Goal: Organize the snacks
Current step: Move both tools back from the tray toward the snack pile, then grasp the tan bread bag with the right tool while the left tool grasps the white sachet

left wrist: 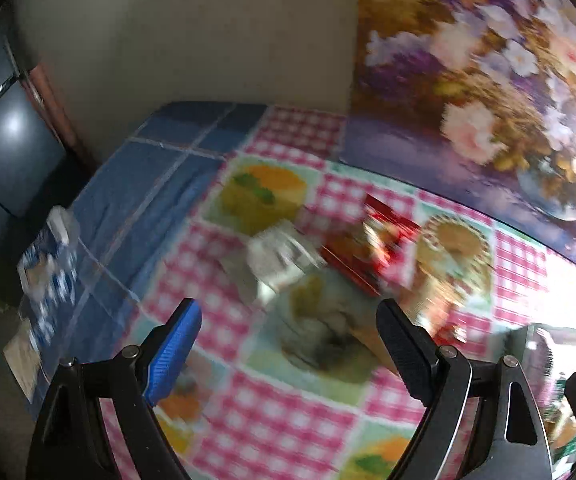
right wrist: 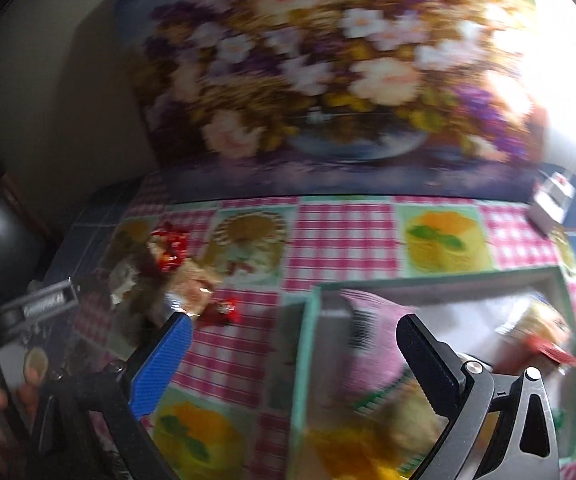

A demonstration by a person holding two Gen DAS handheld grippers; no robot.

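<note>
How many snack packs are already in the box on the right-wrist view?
At least 3, though blur may hide more: a pink pack near the box's left wall, a yellow one at the near end, and a red-and-yellow one on the right.

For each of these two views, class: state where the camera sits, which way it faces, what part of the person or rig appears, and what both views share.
Left wrist: sits on the left gripper, looking forward and down at loose snack packets on the checked tablecloth; its own open fingers show.
Right wrist: sits on the right gripper, looking down over a box holding a pink packet; its open fingers show.
Shared: the tablecloth, the flower painting and the loose snack pile.
</note>
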